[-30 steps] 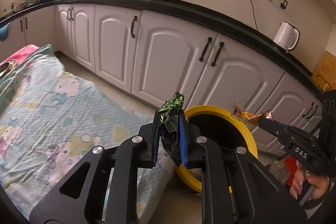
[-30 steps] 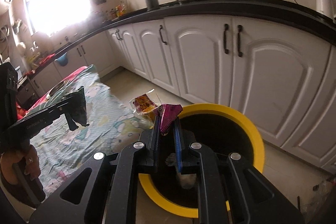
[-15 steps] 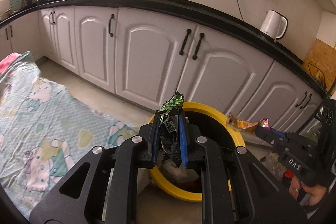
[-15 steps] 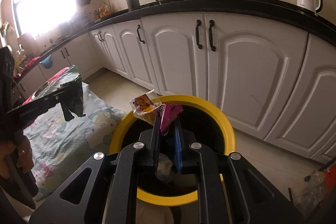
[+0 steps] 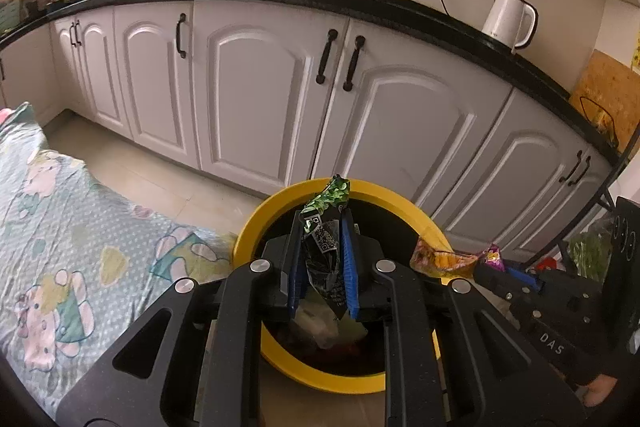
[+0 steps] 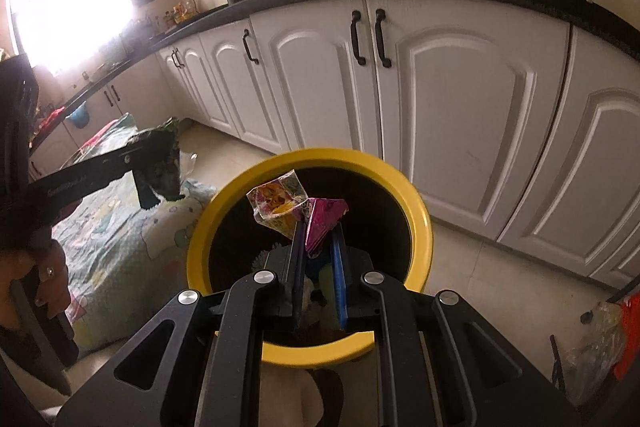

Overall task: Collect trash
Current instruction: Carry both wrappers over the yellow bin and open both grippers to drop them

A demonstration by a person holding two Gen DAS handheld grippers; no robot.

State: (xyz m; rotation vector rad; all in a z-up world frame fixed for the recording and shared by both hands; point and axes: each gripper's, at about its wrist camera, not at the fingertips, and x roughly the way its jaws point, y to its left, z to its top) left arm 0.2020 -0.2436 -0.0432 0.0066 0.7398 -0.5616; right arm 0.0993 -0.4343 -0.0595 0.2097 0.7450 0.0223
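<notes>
A yellow-rimmed trash bin (image 5: 256, 227) stands on the floor by the cabinets; it also shows in the right wrist view (image 6: 420, 219). My left gripper (image 5: 322, 223) is shut on a green and black wrapper (image 5: 324, 247), held over the bin's opening. My right gripper (image 6: 318, 227) is shut on a pink and orange wrapper (image 6: 296, 211), also over the bin. The right gripper (image 5: 486, 269) shows in the left wrist view at the bin's right rim. The left gripper (image 6: 160, 163) shows in the right wrist view left of the bin. Trash lies inside the bin.
White cabinets (image 5: 260, 99) with a black countertop run behind the bin. A patterned cloth (image 5: 80, 235) covers a surface left of the bin. A white kettle (image 5: 508, 21) stands on the counter. A plastic bag (image 6: 596, 339) lies on the floor at the right.
Both grippers have moved toward the bin and now hold their wrappers over its opening. The wrappers stay gripped.
</notes>
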